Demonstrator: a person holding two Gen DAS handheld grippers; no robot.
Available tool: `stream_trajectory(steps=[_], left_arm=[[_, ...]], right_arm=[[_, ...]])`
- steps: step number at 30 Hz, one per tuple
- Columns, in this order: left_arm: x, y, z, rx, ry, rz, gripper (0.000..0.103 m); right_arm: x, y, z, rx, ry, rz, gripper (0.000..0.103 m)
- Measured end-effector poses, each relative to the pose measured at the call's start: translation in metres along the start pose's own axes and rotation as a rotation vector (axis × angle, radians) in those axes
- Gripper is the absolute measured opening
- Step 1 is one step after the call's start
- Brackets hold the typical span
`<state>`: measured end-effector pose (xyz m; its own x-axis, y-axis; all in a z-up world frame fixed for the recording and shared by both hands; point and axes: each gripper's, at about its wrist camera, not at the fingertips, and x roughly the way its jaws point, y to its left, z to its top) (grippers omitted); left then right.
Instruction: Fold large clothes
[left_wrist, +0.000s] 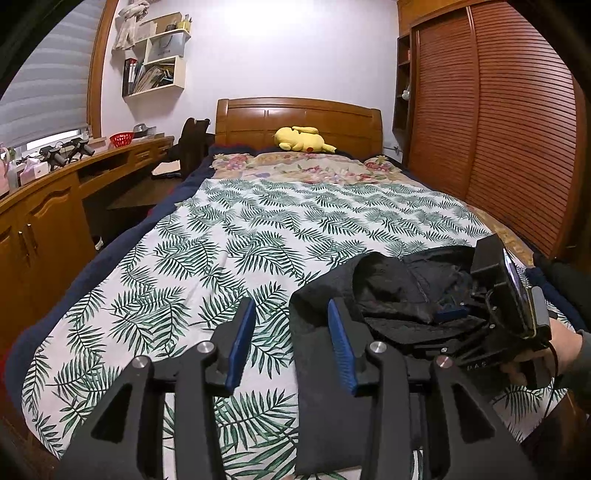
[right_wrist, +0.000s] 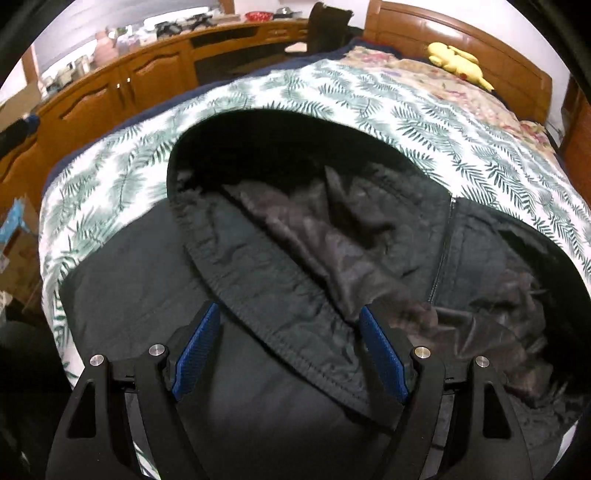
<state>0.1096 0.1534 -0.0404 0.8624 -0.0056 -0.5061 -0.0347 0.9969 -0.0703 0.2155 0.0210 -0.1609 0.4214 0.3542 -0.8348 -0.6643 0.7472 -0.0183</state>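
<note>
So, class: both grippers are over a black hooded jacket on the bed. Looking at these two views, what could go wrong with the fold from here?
1. The right gripper stands open over the elastic hem, where layers overlap; it might pinch only one layer, or several.
2. The left gripper is open with only the black jacket's edge near one finger, so its grab could miss.
3. The leaf-print sheet lies right under the jacket and could get caught too.
</note>
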Motion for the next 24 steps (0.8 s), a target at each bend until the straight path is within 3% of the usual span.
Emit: stream_trajectory(steps=[3, 5, 6, 7, 14, 24], left_arm=[[0.002, -0.002, -0.001, 0.002, 0.005, -0.001, 0.040], [0.002, -0.003, -0.002, 0.003, 0.005, -0.001, 0.040], [0.003, -0.003, -0.002, 0.003, 0.008, 0.000, 0.040], [0.004, -0.004, -0.002, 0.004, 0.012, 0.002, 0.040], [0.015, -0.007, -0.007, 0.013, 0.041, 0.014, 0.040], [0.022, -0.012, -0.010, 0.019, 0.053, 0.009, 0.041]], right_arm=[[0.010, -0.002, -0.002, -0.026, 0.050, -0.068, 0.077], [0.013, -0.010, -0.002, -0.026, 0.059, -0.085, 0.046], [0.015, -0.014, 0.000, -0.026, 0.065, -0.100, 0.018], [0.016, -0.018, 0.004, -0.031, 0.064, -0.111, 0.005], [0.024, -0.045, 0.043, -0.024, -0.003, -0.209, 0.002], [0.051, -0.037, 0.098, -0.083, -0.014, -0.313, 0.002]])
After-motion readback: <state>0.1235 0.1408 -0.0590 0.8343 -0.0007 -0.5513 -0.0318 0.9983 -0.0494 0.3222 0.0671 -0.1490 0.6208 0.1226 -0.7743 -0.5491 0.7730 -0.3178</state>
